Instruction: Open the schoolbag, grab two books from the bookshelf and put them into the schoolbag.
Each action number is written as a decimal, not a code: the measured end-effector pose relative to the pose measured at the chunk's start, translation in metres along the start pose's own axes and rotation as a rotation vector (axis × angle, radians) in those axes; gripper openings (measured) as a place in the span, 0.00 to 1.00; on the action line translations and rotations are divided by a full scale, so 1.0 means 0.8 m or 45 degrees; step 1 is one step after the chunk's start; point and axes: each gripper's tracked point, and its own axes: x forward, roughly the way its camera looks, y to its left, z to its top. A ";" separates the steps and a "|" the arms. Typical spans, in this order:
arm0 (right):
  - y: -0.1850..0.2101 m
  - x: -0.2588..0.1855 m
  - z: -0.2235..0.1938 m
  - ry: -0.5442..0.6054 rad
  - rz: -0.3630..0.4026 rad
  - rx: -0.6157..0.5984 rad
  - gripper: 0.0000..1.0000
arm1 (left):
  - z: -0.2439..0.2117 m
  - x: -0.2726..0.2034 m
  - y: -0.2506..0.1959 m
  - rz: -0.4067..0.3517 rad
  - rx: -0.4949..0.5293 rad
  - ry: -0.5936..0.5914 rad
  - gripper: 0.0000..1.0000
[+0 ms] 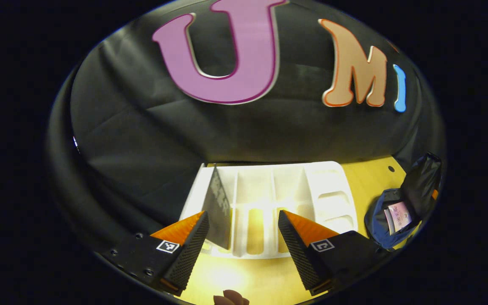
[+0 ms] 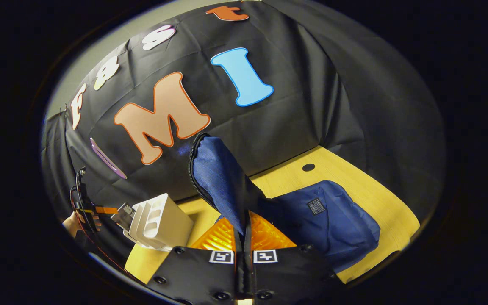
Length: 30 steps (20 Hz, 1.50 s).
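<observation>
A white bookshelf (image 1: 295, 186) stands on the yellow table with a dark grey book (image 1: 218, 205) upright in its left slot. My left gripper (image 1: 242, 226) is open at the rack's front; the book stands just inside its left finger, and the right finger is well clear of it. The blue schoolbag (image 1: 381, 231) lies to the right, open, with a pink book (image 1: 398, 216) inside. In the right gripper view, my right gripper (image 2: 242, 235) is shut on the bag's flap (image 2: 216, 173), holding it up above the schoolbag (image 2: 337, 220). The bookshelf (image 2: 161, 222) and the left gripper (image 2: 115, 212) show at the left there.
The yellow table (image 2: 362, 186) runs back to the black cloth wall and has a small round hole (image 2: 308, 167) behind the bag. A hand (image 2: 72, 224) holds the left gripper at the far left. The table's front edge lies near the bag.
</observation>
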 end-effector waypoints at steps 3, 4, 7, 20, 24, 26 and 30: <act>-0.001 -0.001 0.000 -0.004 -0.007 0.004 0.03 | -0.002 0.018 0.040 0.003 -0.084 0.033 0.96; -0.001 -0.001 0.000 -0.003 -0.009 0.005 0.02 | -0.003 0.022 0.052 0.009 -0.099 0.048 0.96; -0.002 -0.002 0.000 -0.003 -0.015 -0.002 0.04 | 0.000 0.033 0.077 0.020 -0.072 0.084 0.96; 0.000 -0.003 -0.002 -0.002 -0.057 -0.004 0.04 | -0.043 0.121 0.089 -0.001 -0.071 0.370 0.95; -0.001 -0.005 -0.002 -0.002 -0.066 -0.008 0.03 | -0.056 0.130 0.085 -0.028 -0.071 0.431 0.92; -0.002 -0.005 -0.004 -0.002 -0.068 -0.006 0.03 | -0.065 0.129 0.086 -0.023 -0.065 0.476 0.81; -0.002 -0.007 -0.006 0.000 -0.067 -0.012 0.03 | -0.066 0.127 0.076 -0.048 -0.074 0.515 0.45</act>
